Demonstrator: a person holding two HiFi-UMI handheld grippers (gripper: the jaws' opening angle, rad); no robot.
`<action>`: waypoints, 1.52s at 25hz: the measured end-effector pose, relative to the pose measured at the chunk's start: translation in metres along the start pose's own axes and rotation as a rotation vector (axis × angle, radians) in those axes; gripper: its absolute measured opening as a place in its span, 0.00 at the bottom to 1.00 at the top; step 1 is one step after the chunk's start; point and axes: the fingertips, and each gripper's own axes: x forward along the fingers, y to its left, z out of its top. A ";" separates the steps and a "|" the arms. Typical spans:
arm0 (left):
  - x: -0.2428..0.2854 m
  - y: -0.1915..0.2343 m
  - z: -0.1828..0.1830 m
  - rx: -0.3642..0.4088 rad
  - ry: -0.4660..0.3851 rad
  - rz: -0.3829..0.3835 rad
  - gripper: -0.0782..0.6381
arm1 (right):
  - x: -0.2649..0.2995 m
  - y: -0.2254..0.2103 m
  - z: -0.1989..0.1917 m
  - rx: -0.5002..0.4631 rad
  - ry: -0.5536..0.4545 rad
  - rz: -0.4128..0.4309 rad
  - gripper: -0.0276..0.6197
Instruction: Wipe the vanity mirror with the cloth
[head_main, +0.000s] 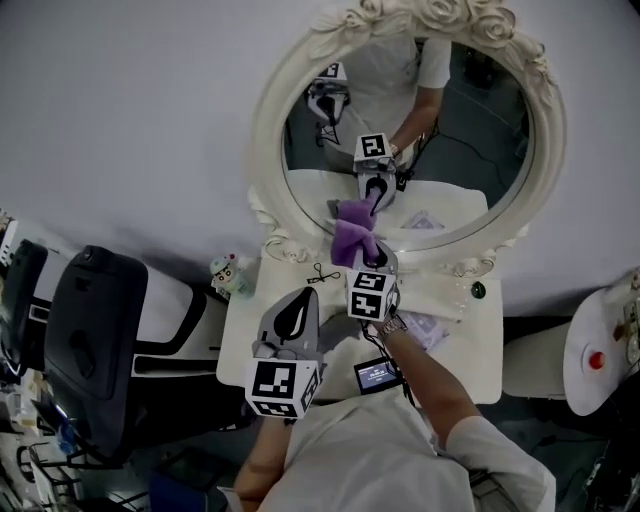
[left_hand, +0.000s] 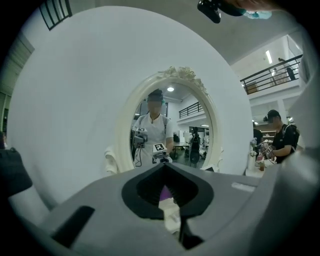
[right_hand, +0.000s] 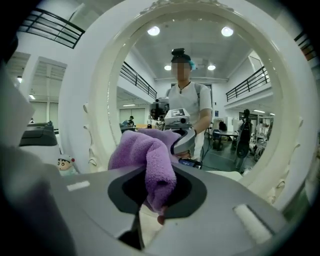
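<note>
The oval vanity mirror (head_main: 455, 130) in its ornate white frame (head_main: 262, 130) stands at the back of the white table. My right gripper (head_main: 375, 252) is shut on a purple cloth (head_main: 352, 238) and holds it against the lower left part of the glass. In the right gripper view the cloth (right_hand: 150, 160) bulges out from between the jaws of that gripper (right_hand: 157, 192), with the mirror frame (right_hand: 95, 100) close ahead. My left gripper (head_main: 300, 296) hangs back over the table's front left, shut and holding nothing. In its own view the left gripper (left_hand: 167, 192) points at the mirror (left_hand: 170, 120).
On the vanity table (head_main: 470, 340) are a small figurine (head_main: 228, 270) at the left corner, a dark scissor-like item (head_main: 322, 273) and a small green thing (head_main: 478, 290). A black chair (head_main: 95, 340) stands to the left, a round white stool (head_main: 600, 355) to the right.
</note>
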 end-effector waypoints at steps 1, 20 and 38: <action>-0.004 0.005 -0.005 -0.005 0.004 0.019 0.11 | 0.005 0.010 -0.001 -0.009 0.001 0.013 0.13; 0.002 -0.038 -0.069 -0.031 0.025 0.031 0.11 | 0.022 -0.066 -0.039 -0.017 0.024 -0.091 0.14; 0.039 -0.087 -0.075 -0.038 0.038 -0.127 0.11 | -0.015 -0.154 -0.056 0.053 0.033 -0.155 0.14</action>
